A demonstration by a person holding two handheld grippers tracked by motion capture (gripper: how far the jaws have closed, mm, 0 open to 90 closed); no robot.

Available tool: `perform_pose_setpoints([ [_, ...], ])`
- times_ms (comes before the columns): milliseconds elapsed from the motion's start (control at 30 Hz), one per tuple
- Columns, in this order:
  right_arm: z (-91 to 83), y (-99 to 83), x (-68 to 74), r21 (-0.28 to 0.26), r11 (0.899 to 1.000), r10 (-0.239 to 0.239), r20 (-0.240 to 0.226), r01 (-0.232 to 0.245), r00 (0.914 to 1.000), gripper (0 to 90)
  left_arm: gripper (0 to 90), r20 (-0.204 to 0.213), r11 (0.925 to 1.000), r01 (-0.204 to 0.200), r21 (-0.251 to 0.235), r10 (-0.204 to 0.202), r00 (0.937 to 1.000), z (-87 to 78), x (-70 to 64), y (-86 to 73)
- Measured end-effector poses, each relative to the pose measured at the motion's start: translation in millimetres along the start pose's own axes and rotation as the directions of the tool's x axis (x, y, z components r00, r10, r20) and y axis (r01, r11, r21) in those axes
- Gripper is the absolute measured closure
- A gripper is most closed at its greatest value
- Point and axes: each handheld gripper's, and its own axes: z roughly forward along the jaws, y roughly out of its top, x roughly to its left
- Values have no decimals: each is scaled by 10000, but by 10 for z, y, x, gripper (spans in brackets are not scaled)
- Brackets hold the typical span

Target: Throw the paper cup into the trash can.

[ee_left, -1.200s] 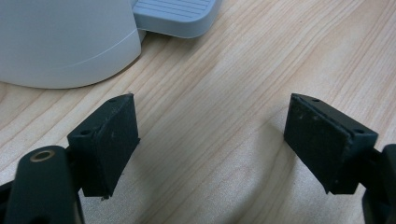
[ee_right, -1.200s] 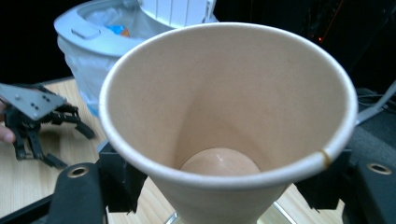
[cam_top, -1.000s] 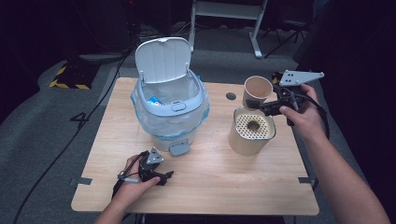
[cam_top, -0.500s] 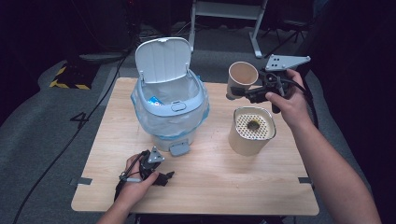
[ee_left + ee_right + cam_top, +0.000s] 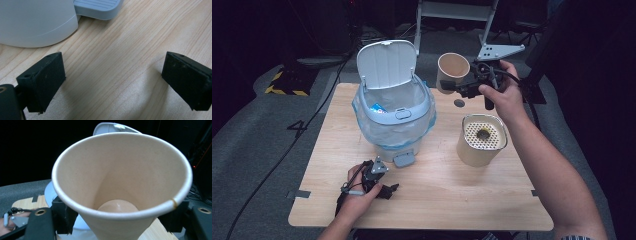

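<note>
Paper cup on its way to the open pedal bin

The left gripper (image 5: 384, 190) rests spread wide and empty on the table (image 5: 492, 200) near the pedal bin (image 5: 394, 120); the right gripper (image 5: 460, 86) clamps the paper cup (image 5: 451, 71) aloft (apparently empty), right of the raised lid (image 5: 387, 64). Next: carry it leftward over the bin, then let go.

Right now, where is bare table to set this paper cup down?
Bare wood lies along the table's near edge, between the left gripper and the perforated canister, and left of the bin. It is tight between bin and canister, below the cup in the right gripper.
</note>
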Motion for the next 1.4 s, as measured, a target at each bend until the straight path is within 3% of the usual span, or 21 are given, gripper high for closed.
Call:
perform_pose_setpoints([
  [267, 262, 138, 62, -435, 9991, -38, -282, 25, 9996, 278, 32, -20, 9999, -54, 95, 54, 10000, 12, 4, 12],
  [433, 420, 184, 102, -290, 9996, -29, -372, 18, 9993, 277, 31, -4, 9999, -54, 111, 54, 10000, 11, 5, 13],
  [500, 514, 197, 123, -124, 9999, 8, -448, -14, 9990, 278, 28, -1, 9999, -64, 122, 64, 10000, 12, 6, 14],
  [533, 612, 202, 145, 342, 9990, 308, -612, -287, 9977, 279, 24, 57, 9999, -23, 113, 23, 10000, 23, 3, 18],
  [767, 911, 188, 195, 1004, 9947, 248, -432, -204, 9988, 276, 1, 168, 9998, -56, 197, 53, 9998, 42, 4, 36],
  [833, 940, 183, 193, 1066, 9941, 255, -369, -215, 9990, 276, 1, 167, 9998, -35, 179, 32, 9999, 43, 3, 35],
  [867, 992, 171, 185, 1427, 9895, 283, -312, -236, 9991, 276, 1, 156, 9999, -33, 168, 30, 9999, 44, 2, 35],
  [933, 1016, 165, 181, 1607, 9865, 370, -313, -315, 9988, 276, 1, 154, 9999, -35, 158, 33, 9999, 45, 2, 36],
  [1067, 1108, 120, 138, 1691, 9841, 682, -756, -546, 9948, 274, 1, 123, 9998, -53, 179, 50, 9999, 45, 4, 39],
  [1400, 1284, 2, 99, 2363, 9703, 722, -817, -510, 9940, 264, 1, 130, 9998, -53, 177, 51, 9999, 46, 4, 39],
])
